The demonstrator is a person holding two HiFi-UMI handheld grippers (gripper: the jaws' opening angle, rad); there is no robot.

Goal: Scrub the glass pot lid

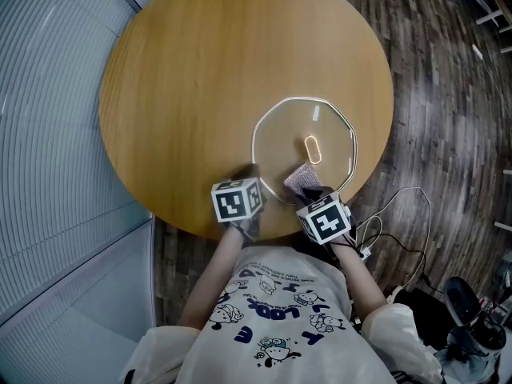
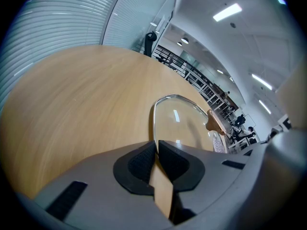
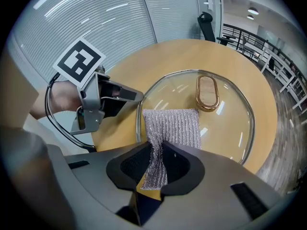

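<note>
- On the near part of the round wooden table: glass pot lid. Lies flat, dome up, with a steel rim all round, wholly on the tabletop.
- At the lid's middle: oblong knob, wood-coloured with a coppery band. Stands clear of both grippers.
- At the lid's near-left edge: left gripper. Jaws drawn almost together, with the steel rim running straight into the thin slit between the black pads. Looks pinched onto that rim.
- Just to its right: right gripper. Jaws set narrow and clamped on a silvery mesh scrubbing cloth, one end of it bunched between the pads.
- Beyond those jaws: the cloth's free end. Spreads flat on the glass just inside the near rim, between rim and knob, and stops short of the knob.
- Along the table's near edge: both grippers side by side, marker cubes turned up toward the head camera. Left tips near the cloth but apart from it.
- Off the table on the person's right: dark plank floor with a loose loop of cable.
- Off the table on the left: pale ribbed wall panels.
- At the bottom of the head view: light shirt with cartoon prints, forearms reaching out to the grippers.
</note>
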